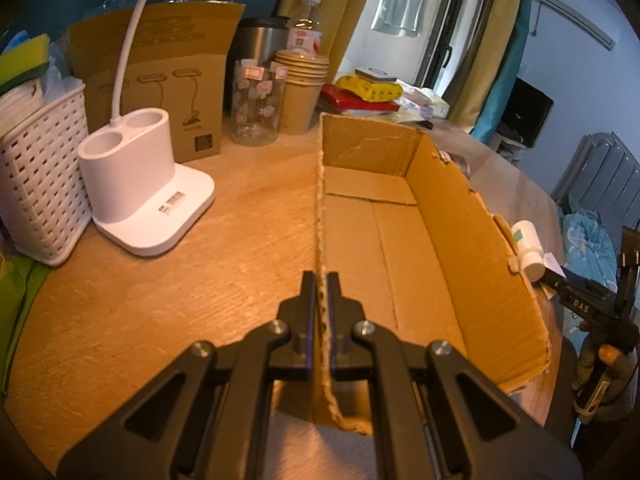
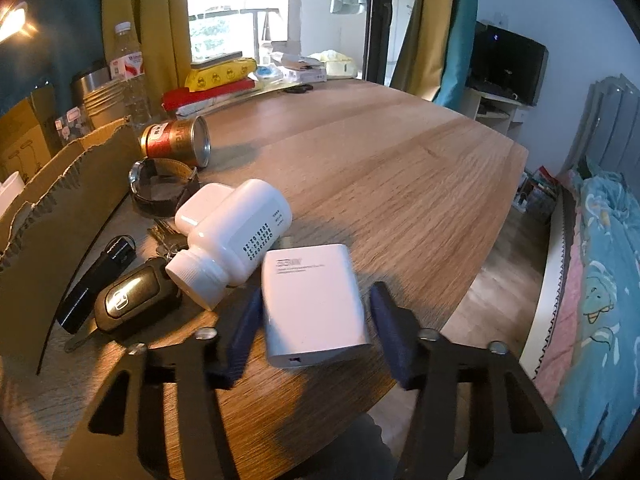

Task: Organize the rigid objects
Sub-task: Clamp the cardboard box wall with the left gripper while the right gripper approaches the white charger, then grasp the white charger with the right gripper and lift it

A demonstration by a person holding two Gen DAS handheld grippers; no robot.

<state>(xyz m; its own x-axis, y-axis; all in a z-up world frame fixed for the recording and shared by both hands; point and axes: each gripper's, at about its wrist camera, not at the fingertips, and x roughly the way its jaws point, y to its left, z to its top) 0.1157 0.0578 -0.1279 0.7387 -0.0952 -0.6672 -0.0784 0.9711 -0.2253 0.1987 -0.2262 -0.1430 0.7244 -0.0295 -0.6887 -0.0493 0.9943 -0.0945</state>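
Tilting downward, the right gripper (image 2: pixel 314 320) straddles a white charger (image 2: pixel 316 304) on the table (image 2: pixel 400 168), jaws half-wide, pads apparently not yet pressing. Beside it lie a white pill bottle (image 2: pixel 232 240) and a car key (image 2: pixel 128 300). The left gripper (image 1: pixel 321 296) pinches the cardboard box (image 1: pixel 460 216) wall, fully closed.

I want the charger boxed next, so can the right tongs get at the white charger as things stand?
Probably yes. The right tongs already straddle the white charger, with nothing between pads and charger. The white bottle lies close on the left but clear of the gap.
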